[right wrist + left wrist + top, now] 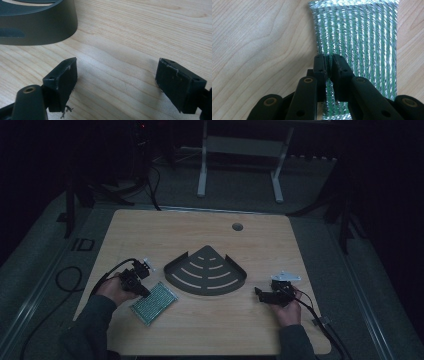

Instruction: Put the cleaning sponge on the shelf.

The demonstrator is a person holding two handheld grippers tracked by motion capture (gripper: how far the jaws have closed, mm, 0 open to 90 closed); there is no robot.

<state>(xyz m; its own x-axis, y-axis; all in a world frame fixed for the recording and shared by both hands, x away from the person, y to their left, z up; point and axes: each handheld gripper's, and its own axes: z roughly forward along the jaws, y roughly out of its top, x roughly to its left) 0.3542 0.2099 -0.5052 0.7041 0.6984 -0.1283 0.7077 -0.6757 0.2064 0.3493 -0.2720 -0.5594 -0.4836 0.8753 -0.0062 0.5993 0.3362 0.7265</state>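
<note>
On the worktop (210, 330), your left hand-held gripper (328, 65) is pinching the green mesh pad (154, 302) lying diagonally, while your right hand-held gripper (116, 82) is hovering wide apart.

A dim lab or test room: a pale wooden table (150, 227) with a cable hole (237, 226) stands on grey carpet, black stand legs (70, 205) and cables (150, 180) beyond the left gripper (141, 279), a white frame (240, 150) behind

Green-and-silver mesh pad (154, 303), flat on table, near edge pinched, dark fan-shaped slotted tray (206, 271) beside it, apparently empty.
</note>
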